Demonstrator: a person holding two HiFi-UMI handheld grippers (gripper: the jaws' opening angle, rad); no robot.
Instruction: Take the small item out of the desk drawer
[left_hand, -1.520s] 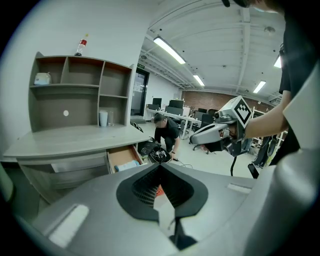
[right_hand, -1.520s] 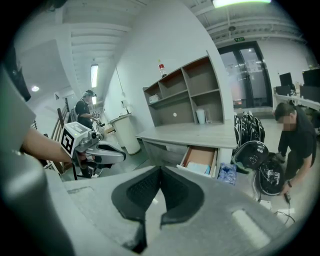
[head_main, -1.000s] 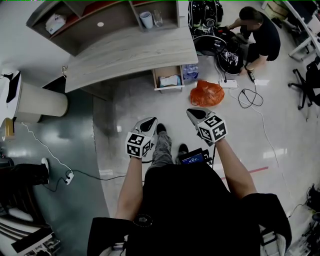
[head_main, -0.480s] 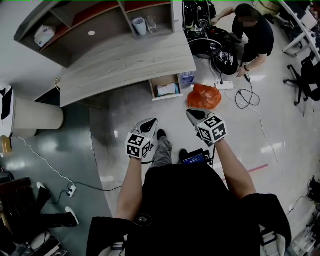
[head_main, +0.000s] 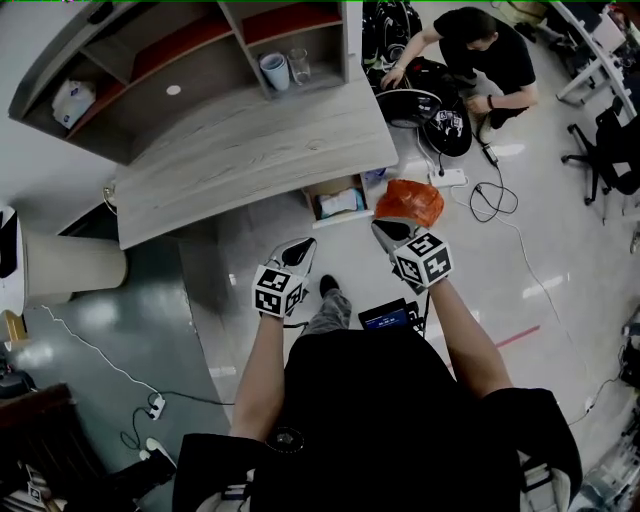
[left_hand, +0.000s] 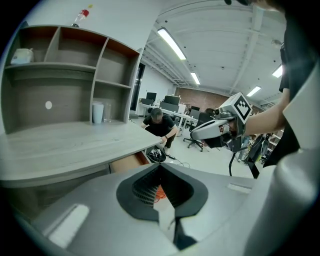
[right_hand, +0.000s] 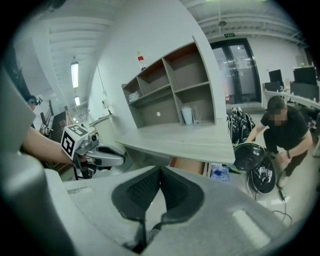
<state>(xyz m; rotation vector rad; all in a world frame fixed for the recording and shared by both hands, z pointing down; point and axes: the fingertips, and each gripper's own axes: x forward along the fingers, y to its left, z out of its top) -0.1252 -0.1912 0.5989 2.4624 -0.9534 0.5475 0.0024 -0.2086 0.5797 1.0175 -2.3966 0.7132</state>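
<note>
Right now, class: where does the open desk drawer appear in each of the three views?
Head view: drawer, upper centre, under the desk's right end.
Left gripper view: drawer, left of centre, beneath the desk.
Right gripper view: drawer, centre, beneath the desk.
Shared landmark: the white cup above the desk.

Open desk drawer (head_main: 312, 198) juts from under worktop (head_main: 250, 150) right end; small pale item (head_main: 340, 203) lies flat inside.

Orange bag (head_main: 409, 201) on the floor (head_main: 560, 250), person (head_main: 480, 50) crouching beyond it — white cup (head_main: 273, 70) on a shelf (head_main: 322, 60)
</note>
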